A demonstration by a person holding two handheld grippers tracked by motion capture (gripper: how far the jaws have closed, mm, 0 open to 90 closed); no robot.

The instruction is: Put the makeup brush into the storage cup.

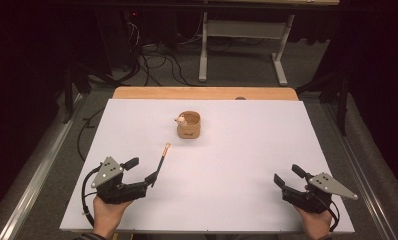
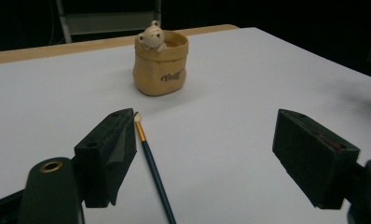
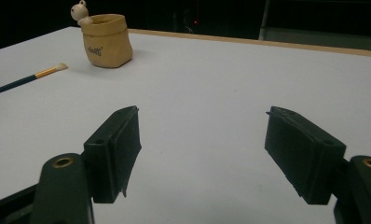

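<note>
Near the left front of the white surface, the left claw rests with jaws spread wide, holding nothing; the paintbrush lies flat on the surface just beside its right jaw tip, bristle end pointing far toward the tan pot. Pot stands upright at centre far, a small bear figure on its left rim, well apart from both claws. Right claw sits at near right, jaws wide, empty.

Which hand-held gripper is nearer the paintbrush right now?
Left. The left hand-held gripper has the paintbrush lying between its open jaws; the right hand-held gripper sits far across the table.
</note>
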